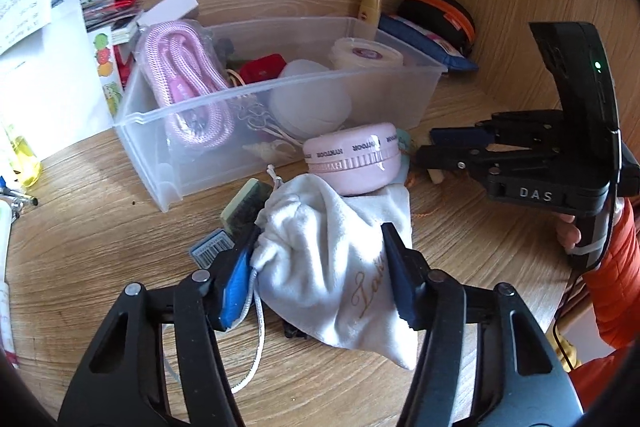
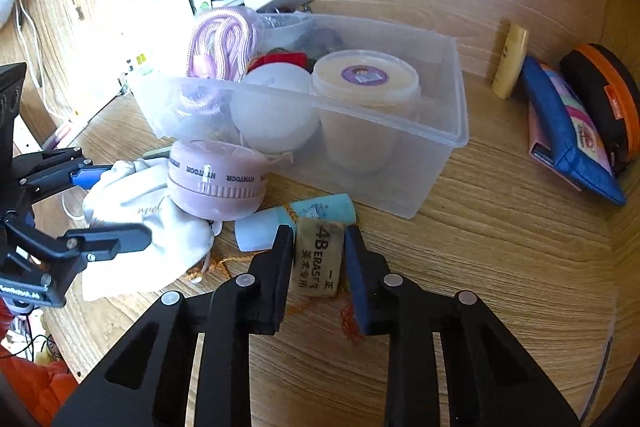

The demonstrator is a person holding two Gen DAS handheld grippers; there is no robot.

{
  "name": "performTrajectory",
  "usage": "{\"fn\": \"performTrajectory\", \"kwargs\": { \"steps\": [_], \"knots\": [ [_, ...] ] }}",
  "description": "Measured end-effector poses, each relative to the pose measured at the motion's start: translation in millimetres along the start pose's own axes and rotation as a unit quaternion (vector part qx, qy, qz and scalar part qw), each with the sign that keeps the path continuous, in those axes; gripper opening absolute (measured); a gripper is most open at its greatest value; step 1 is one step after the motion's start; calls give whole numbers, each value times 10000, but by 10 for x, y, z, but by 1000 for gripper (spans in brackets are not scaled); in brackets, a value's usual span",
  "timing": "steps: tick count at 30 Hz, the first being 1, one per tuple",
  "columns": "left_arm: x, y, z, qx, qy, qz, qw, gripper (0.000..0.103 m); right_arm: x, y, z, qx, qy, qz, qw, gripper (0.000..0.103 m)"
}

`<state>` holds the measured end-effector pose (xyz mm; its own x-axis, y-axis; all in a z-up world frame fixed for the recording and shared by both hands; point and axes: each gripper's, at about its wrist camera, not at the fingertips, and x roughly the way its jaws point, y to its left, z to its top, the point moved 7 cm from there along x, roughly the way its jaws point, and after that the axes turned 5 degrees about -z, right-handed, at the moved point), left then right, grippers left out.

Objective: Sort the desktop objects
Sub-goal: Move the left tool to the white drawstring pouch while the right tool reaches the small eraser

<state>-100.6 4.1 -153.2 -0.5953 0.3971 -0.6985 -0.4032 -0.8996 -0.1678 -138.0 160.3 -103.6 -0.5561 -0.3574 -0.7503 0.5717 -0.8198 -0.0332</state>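
While the right gripper (image 2: 318, 259) points down at the wooden desk (image 2: 500, 287), its two fingers are clamped on a worn eraser (image 2: 319, 259) printed "4B"; both pads press the eraser's sides, and the eraser lies on the desk surface. An orange cord (image 2: 348, 323) runs under and beside the eraser, just below the right-hand finger. Directly beyond the fingertips, touching the far end of the eraser, lies a pale blue tube-shaped item (image 2: 280, 223).

The left gripper (image 1: 320, 267) straddles a white drawstring pouch (image 1: 332, 259) with gold script. Its jaws stand partly closed around the pouch, the blue pad (image 1: 236, 283) touching the gathered neck and the other finger against the cloth. Whether they truly squeeze it cannot be told. The pouch rests on the desk, its cord (image 1: 256, 347) trailing toward the gripper body. Just left of the blue pad lie a barcode tag (image 1: 212, 247) and a green-edged block (image 1: 244, 207).

Beyond the pouch, resting partly on its far edge, sits a round pink case (image 1: 352, 157) with lettered tape. Behind that stands a clear plastic bin (image 1: 168, 131) holding a coiled pink rope (image 1: 188, 75), a white dome-shaped item (image 1: 308, 95), a lidded tub (image 1: 366, 53) and a red item (image 1: 264, 67).

Farthest off, right of the bin against the wall, stand a yellow tube (image 2: 510, 65), a blue pouch (image 2: 568, 143) and a black-and-orange case (image 2: 604, 95).
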Motion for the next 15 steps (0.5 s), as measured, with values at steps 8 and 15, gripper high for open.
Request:
{"fn": "performTrajectory", "kwargs": {
  "steps": [8,15],
  "knots": [
    [-140,28,42,-169,-276,2,9995,53,-215,-46,45,168,-279,21,9995,23],
    [-246,26,107,-169,-403,29,9990,31,-381,-38,93,204,-474,50,9987,23]
  ]
}}
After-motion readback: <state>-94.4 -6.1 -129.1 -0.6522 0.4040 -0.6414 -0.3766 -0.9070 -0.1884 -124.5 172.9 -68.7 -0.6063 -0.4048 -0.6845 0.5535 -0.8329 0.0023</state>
